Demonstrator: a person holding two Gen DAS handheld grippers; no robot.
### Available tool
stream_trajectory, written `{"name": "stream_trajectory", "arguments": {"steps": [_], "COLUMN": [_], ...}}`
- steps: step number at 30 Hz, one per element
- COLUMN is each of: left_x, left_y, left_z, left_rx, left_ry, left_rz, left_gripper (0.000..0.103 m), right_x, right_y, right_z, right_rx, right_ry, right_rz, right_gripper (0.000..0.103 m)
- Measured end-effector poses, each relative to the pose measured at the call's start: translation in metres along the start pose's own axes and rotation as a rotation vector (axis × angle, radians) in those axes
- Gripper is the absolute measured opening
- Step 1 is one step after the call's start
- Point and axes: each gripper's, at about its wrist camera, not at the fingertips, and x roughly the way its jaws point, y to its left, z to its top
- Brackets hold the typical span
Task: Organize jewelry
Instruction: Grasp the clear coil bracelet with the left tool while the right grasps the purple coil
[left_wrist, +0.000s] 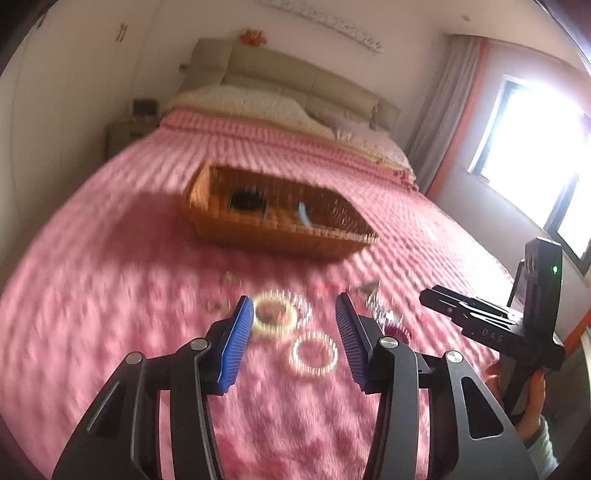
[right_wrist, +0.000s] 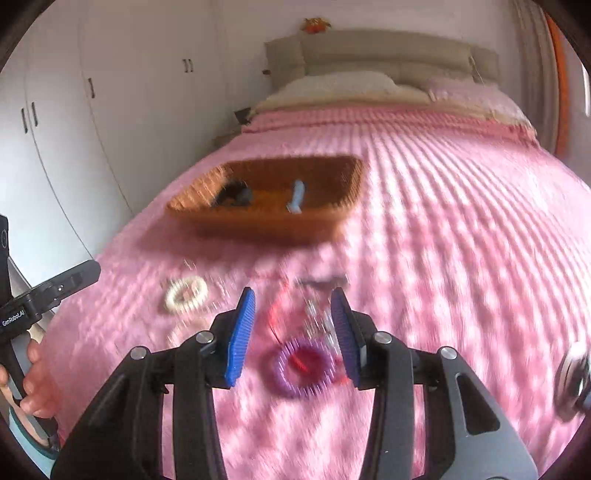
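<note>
While both views are motion-blurred, the layout reads fine:
left gripper (left_wrist: 294, 334): jaws apart, nothing between the blue pads (left_wrist: 236, 345); hangs over the pink bedspread (left_wrist: 122, 280), lower centre of left view
right gripper (right_wrist: 296, 334): jaws apart, empty; lower centre of right view (also visible at right edge of left view, held by a hand (left_wrist: 532, 402))
white bead bracelets: one (left_wrist: 275, 314) just beyond the left pad, one (left_wrist: 314, 354) between the pads in the picture, both flat on the bedspread
purple bracelet (right_wrist: 301, 369): on the bedspread, between the right gripper's pads in the picture, red cord (right_wrist: 275, 317) beside it
silver piece (right_wrist: 325, 321): by the right pad, too blurred to name
wicker basket (left_wrist: 273, 236): centre frame, beyond the loose jewelry; holds a dark item (right_wrist: 234, 194) and a light-blue item (right_wrist: 297, 197)
</note>
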Motion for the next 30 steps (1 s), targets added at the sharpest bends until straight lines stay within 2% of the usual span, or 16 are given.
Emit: {"name": "stream_trajectory", "arguments": {"steps": [2,4,10,17,20,27,30], "left_x": [0.009,0.019,0.044,0.061,0.072,0.084,0.087], "left_y": [0.003,0.005,0.004,-0.003,-0.006,-0.011,-0.019], "left_z": [-0.009,-0.016,-0.030,-0.036,-0.033,-0.035,-0.038], "left_rx": [-0.022,-0.035,-0.033,-0.009,0.000,0.028,0.076], "left_ry": [0.027,0.055,0.114,0.166,0.202,0.230,0.221], "left_rz": [-0.002,-0.006,-0.010,0.018,0.033,0.083,0.143], "left_gripper": [0.045,0.043,0.043,0.042,0.032,0.031,0.012], "right_x": [0.005,0.008,0.023,0.034,0.041,0.046,0.046], "right_y": [-0.007,-0.014,-0.026,-0.024,-0.020,-0.013,-0.009], "right_z": [-0.013,-0.023,-0.042,-0.044,-0.043,-0.044,-0.046], "right_rx": [0.027,0.050,0.097,0.084,0.064,0.026,0.004], "right_ry": [0.028,0.045,0.090,0.110,0.131,0.139,0.132], "right_rz": [0.011,0.014,0.009,-0.008,-0.036,-0.068,-0.061], "right_gripper": [0.026,0.021,0.016,0.016,0.016,0.016,0.010]}}
